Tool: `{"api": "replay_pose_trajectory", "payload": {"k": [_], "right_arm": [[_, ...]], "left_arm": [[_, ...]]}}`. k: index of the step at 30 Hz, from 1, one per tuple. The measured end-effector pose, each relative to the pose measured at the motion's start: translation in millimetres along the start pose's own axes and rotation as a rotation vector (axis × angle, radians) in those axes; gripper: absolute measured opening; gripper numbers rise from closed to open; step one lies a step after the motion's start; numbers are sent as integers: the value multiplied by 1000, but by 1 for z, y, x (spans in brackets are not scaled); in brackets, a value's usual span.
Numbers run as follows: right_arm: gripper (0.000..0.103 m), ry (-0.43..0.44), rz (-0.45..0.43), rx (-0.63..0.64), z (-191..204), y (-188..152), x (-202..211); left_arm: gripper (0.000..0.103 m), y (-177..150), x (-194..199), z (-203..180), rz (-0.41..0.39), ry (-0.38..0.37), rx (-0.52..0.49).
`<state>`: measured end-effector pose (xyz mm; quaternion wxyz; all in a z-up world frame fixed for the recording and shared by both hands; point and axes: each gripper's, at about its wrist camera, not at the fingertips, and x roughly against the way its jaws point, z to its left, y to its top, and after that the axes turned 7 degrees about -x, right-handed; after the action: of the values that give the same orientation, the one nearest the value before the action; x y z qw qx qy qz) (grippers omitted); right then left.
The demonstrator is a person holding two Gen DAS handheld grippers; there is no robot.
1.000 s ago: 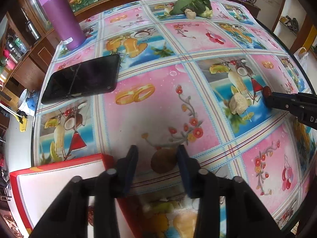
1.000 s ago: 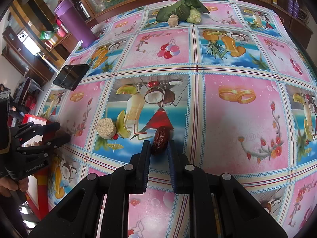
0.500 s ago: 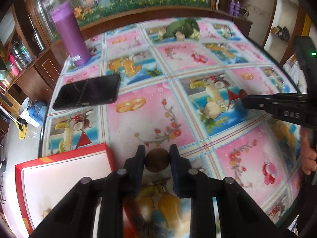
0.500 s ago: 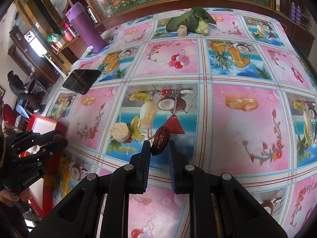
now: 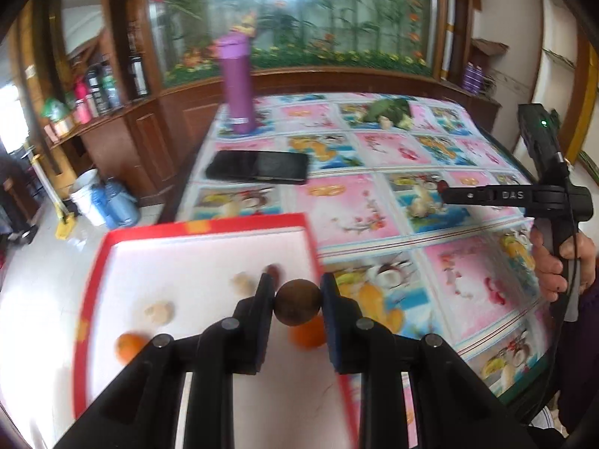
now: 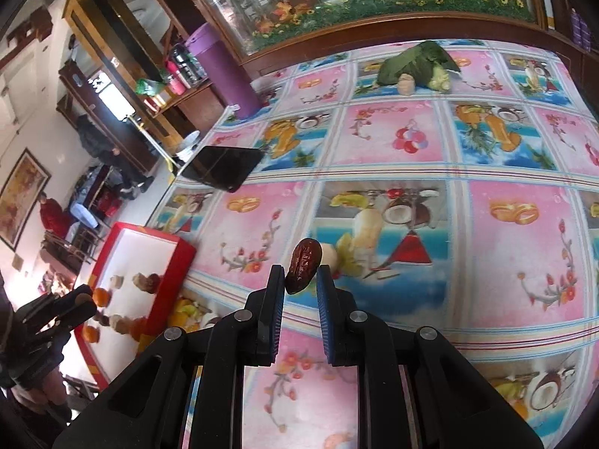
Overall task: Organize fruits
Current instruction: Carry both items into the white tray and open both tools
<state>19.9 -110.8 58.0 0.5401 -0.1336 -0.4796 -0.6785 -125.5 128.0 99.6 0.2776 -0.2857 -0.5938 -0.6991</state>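
My left gripper is shut on a round brown fruit and holds it above the right edge of a red-rimmed white box. Inside the box lie two oranges, pale fruits and a dark one. My right gripper is shut on a dark wrinkled date, lifted above the patterned tablecloth. The box also shows at the left of the right wrist view, with the left gripper over it. A pale round fruit lies on the cloth behind the date.
A black phone lies on the cloth beyond the box. A tall purple bottle stands at the far left corner. Green leafy vegetables lie at the far edge. The table's left edge drops to the floor.
My left gripper closed on the brown fruit, lifted it off the cloth and carried it left over the box. My right gripper lifted the date higher off the table.
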Motion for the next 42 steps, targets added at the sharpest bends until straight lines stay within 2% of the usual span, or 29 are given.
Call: {"api": "replay_pose_trajectory", "payload": {"k": [8,12,17,21,31,42], "right_arm": [[16,231,94,176,108,-49,-34],[16,301,158,288,161,-86,-50],[16,294,252,414,204,-130,-73],[16,246,258,479,211,-146,-80],[16,195,252,511,203,-153,-79],[16,153,257,538,204,-160,-83]], "left_arm": [[27,-64,29,56,18,180,98],[27,-89,38,71,22,189,151],[27,-109,41,75,20,177,180],[27,-110,34,73,28,164,180],[27,-109,9,64,86,139,153],[27,-111,2,66,114,151,165]]}}
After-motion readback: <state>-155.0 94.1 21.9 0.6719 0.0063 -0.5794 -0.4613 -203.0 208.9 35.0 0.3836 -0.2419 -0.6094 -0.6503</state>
